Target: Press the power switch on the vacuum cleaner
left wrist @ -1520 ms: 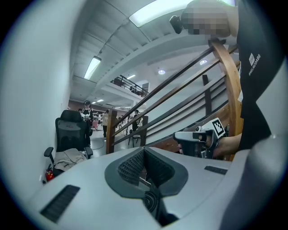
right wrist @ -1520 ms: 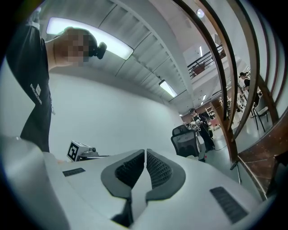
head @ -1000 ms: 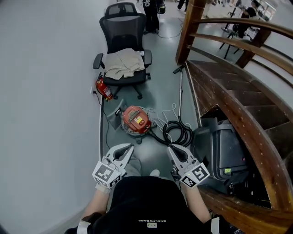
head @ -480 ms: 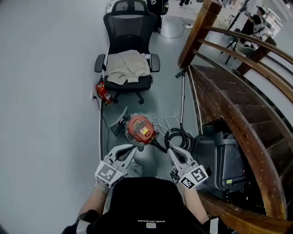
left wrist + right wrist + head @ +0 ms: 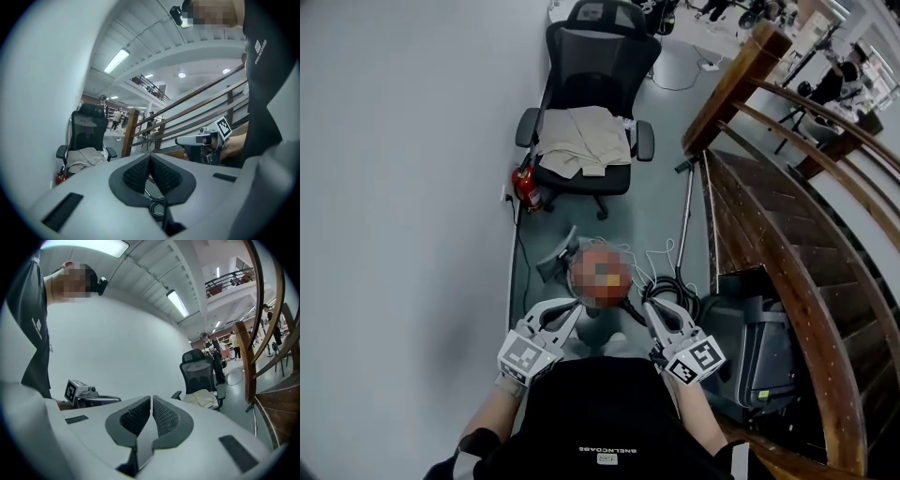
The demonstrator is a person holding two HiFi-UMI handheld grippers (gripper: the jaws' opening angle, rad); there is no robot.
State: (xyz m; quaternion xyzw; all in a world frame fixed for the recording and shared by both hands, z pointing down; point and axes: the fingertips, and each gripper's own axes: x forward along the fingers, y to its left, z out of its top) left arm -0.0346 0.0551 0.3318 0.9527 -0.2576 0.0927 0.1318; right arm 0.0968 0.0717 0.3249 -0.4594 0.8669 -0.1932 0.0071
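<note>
1. Vacuum cleaner [image 5: 602, 278]: stands on the floor [image 5: 661, 202], towards its wall-side edge, between the wall and the foot of the wooden staircase [image 5: 787, 244]. Its body is blurred in the head view; no switch can be made out.
2. Its black hose [image 5: 672, 284] lies coiled on the floor just right of the body. A slim wand [image 5: 686, 211] runs along the staircase-side edge of the floor.
3. Left hand-held gripper [image 5: 570, 303]: held above the floor just short of the vacuum cleaner, tips pointing at it, not touching. Its own view shows the ribbed pads [image 5: 138, 172] closed together at the tip with nothing between them.
4. Right hand-held gripper [image 5: 649, 306]: level with the left one, just right of the vacuum cleaner, apart from it. Jaws closed, nothing held.
5. Black office chair [image 5: 586, 103]: beyond the vacuum cleaner, against the wall, with a beige cloth [image 5: 579, 141] on the seat.
6. Red fire extinguisher [image 5: 528, 187]: on the floor at the wall-side edge, beside the chair base.
7. Dark case [image 5: 759, 347]: under the staircase, right of the right hand-held gripper.
</note>
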